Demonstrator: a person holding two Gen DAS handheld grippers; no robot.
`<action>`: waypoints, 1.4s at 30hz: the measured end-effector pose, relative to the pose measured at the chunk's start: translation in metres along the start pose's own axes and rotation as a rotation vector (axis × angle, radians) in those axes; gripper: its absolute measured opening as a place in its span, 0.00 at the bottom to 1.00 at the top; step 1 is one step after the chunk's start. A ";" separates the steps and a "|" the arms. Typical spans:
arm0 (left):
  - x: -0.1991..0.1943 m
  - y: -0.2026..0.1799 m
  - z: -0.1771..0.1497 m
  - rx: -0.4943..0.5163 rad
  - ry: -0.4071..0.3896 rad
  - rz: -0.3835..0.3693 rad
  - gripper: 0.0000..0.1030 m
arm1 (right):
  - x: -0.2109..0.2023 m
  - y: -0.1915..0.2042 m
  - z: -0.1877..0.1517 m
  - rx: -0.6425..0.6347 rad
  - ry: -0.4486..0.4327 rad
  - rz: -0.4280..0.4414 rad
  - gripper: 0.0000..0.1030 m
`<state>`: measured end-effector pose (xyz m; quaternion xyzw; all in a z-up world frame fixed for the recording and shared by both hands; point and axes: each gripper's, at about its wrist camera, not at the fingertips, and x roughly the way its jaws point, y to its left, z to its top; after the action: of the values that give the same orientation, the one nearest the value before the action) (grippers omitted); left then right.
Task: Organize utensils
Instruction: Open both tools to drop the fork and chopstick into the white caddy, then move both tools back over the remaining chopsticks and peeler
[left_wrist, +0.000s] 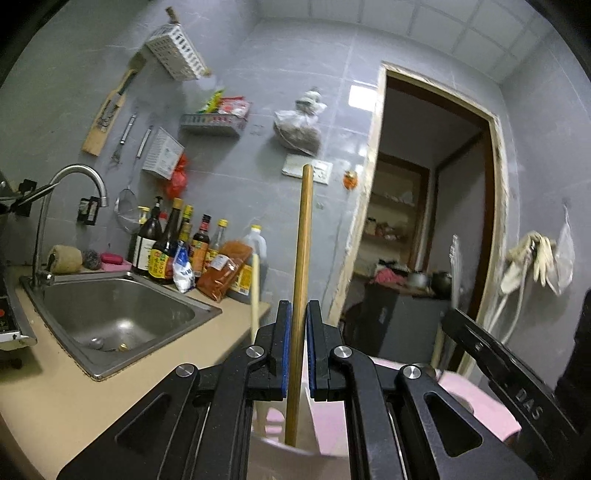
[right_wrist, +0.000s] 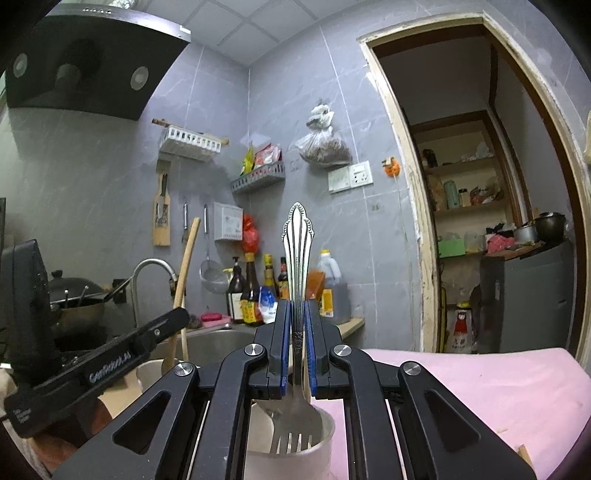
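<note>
Right gripper (right_wrist: 297, 317) clamps fork (right_wrist: 297, 295) (tines down) over white cup (right_wrist: 325, 439)

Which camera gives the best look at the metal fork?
The right wrist view: the fork stands upright between the right tongs, ornate handle up, tines down in the white cup. The left wrist view shows no fork, only a wooden stick in the left tongs.

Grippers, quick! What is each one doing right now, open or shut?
Left gripper: shut on the wooden stick, upright.
Right gripper: shut on the metal fork, tines down over the white cup.
</note>
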<state>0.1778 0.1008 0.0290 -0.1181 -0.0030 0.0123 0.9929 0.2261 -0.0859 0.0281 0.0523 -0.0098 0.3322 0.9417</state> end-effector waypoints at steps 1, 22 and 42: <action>0.001 -0.001 -0.002 0.008 0.014 -0.008 0.05 | 0.000 0.000 -0.001 0.001 0.003 0.002 0.06; -0.008 0.006 -0.006 -0.021 0.045 -0.046 0.20 | -0.011 0.006 0.002 -0.007 -0.053 0.000 0.44; -0.043 -0.015 0.015 -0.011 0.097 -0.118 0.87 | -0.076 -0.009 0.018 0.006 -0.137 -0.232 1.00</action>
<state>0.1352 0.0890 0.0467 -0.1235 0.0383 -0.0520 0.9902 0.1730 -0.1419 0.0414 0.0786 -0.0668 0.2169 0.9707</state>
